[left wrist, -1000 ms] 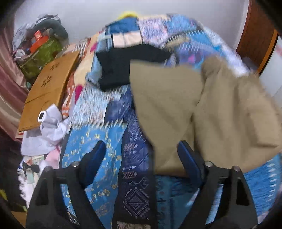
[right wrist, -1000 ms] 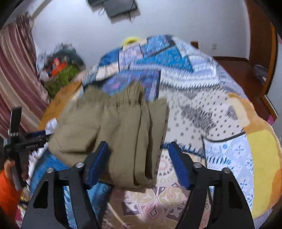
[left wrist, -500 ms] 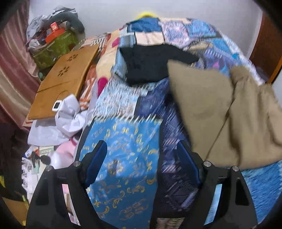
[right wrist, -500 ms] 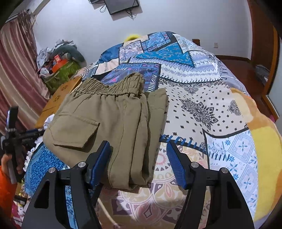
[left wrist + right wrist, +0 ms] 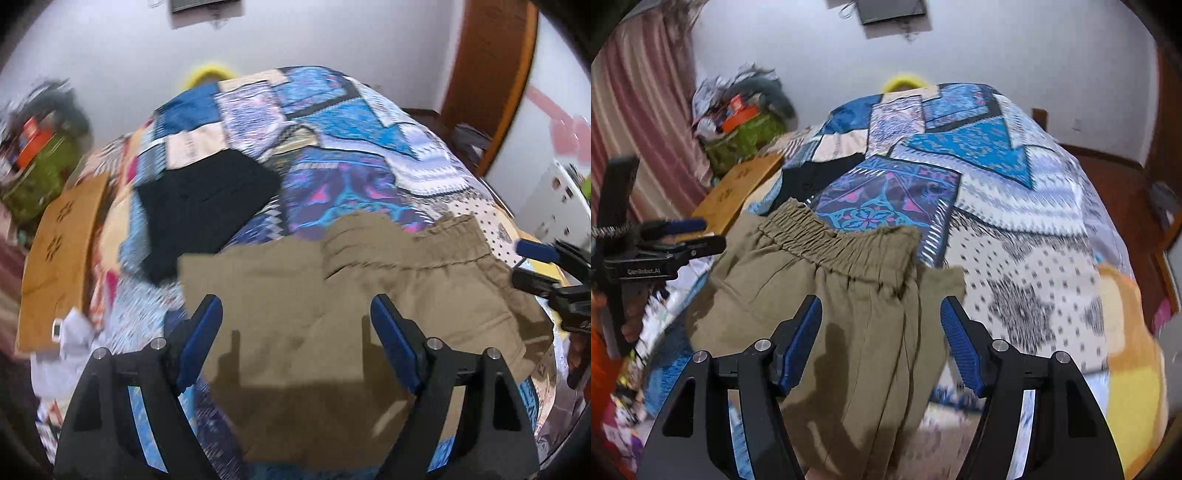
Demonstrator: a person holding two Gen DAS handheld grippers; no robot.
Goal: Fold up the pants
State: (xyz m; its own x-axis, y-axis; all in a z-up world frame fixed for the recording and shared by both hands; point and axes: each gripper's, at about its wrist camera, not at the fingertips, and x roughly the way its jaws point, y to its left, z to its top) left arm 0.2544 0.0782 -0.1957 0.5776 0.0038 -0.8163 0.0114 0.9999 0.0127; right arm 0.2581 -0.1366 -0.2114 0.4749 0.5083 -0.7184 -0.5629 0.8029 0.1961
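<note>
Khaki pants [image 5: 332, 314] lie folded on the patchwork bedspread [image 5: 332, 122], with the elastic waistband [image 5: 834, 243] toward the far side. My left gripper [image 5: 295, 306] hovers over their left half, open, with nothing between the blue pads. My right gripper [image 5: 881, 306] hangs over the right folded edge of the pants [image 5: 871, 350], also open and gripping nothing. Each gripper shows in the other's view: the right gripper [image 5: 524, 264] at the far right edge, the left gripper [image 5: 698, 234] at the far left, held by a hand with an orange sleeve.
A black garment [image 5: 207, 206] lies on the bed beyond the pants. A wooden board [image 5: 62, 258] leans at the bed's left side, with white cloth and clutter below it. A green bag [image 5: 746, 136] stands by the striped curtain [image 5: 635, 122]. A wooden door [image 5: 487, 74] is at right.
The left wrist view has risen and swung right: the pants, earlier off to its right, now lie centred under the left gripper. The right gripper shifted slightly over the pants. Both stay open.
</note>
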